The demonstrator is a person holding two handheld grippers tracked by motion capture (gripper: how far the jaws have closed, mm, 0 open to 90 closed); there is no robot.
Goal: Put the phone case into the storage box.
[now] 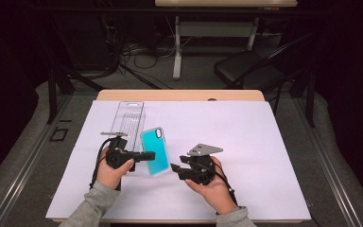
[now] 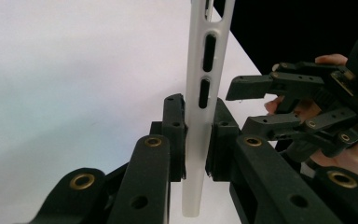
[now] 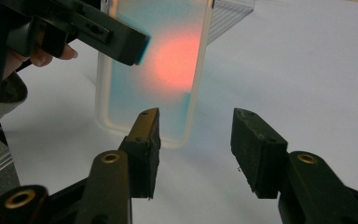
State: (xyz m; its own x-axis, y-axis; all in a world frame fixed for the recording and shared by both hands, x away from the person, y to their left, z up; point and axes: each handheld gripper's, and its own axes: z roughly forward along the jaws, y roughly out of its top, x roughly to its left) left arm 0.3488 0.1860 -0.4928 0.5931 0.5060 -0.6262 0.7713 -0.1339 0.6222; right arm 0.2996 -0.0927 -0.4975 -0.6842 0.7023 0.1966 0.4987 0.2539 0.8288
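Note:
A turquoise phone case [image 1: 155, 150] with a frosted rim is held tilted above the white sheet [image 1: 246, 142]. My left gripper [image 1: 149, 155] is shut on its left side. In the left gripper view the pads [image 2: 175, 135] press both faces of the case's thin white edge [image 2: 204, 93]. My right gripper [image 1: 175, 168] is just right of the case's lower corner, open and with nothing between its jaws. In the right gripper view its own jaws [image 3: 196, 140] stand apart in front of the case [image 3: 168, 60], which glows pink in the middle, and the left gripper's finger [image 3: 121, 42] crosses the case's top.
A clear ribbed plastic package [image 1: 128, 118] lies flat on the sheet behind the left hand. The wooden table edge [image 1: 179, 95] runs along the back. Beyond it are a black chair [image 1: 246, 66], desk legs [image 1: 177, 47] and cables on the floor.

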